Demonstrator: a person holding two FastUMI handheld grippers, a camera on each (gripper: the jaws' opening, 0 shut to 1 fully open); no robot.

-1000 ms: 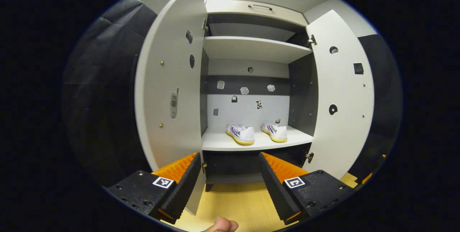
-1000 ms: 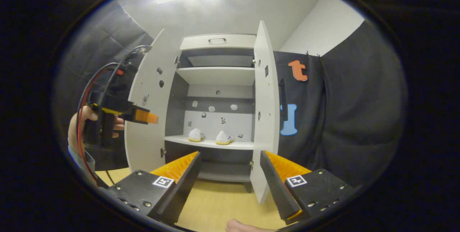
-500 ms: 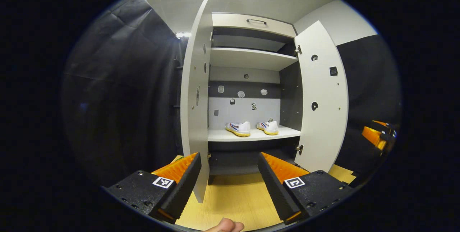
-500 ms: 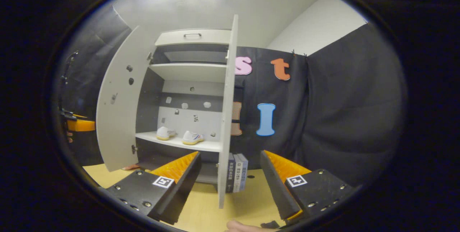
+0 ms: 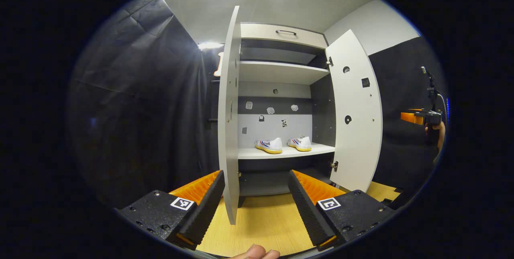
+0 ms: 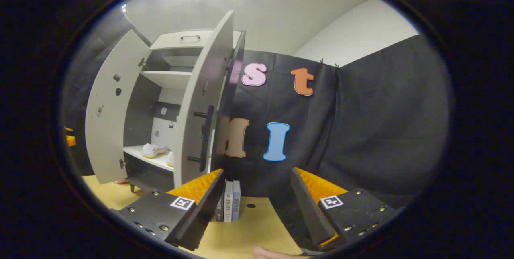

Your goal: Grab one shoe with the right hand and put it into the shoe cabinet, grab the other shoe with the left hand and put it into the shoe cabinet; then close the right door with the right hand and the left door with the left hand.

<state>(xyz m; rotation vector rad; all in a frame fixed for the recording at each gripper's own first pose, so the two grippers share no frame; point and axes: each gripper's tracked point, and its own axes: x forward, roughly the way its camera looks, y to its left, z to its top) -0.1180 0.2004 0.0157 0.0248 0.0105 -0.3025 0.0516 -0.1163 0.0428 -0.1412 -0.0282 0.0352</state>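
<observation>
shoe cabinet (image 5: 281, 72) | doors ajar | two shoes (image 5: 269, 145) on shelf

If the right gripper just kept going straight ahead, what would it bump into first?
Probably the black cloth wall straight ahead of the open right gripper. The books and the right door sit off to its left. Depth is hard to judge.

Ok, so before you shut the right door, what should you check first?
1. Both shoes sit on the shelf inside the shoe cabinet: ok.
2. Right gripper open and empty: ok.
3. Right door wide open, handle facing the gripper: ok.
4. Gripper touching the door: not ok, it is apart.
5. Left gripper clear of the doorway: ok.
6. Shoe toes clear of the door's swing: cannot tell.
</observation>
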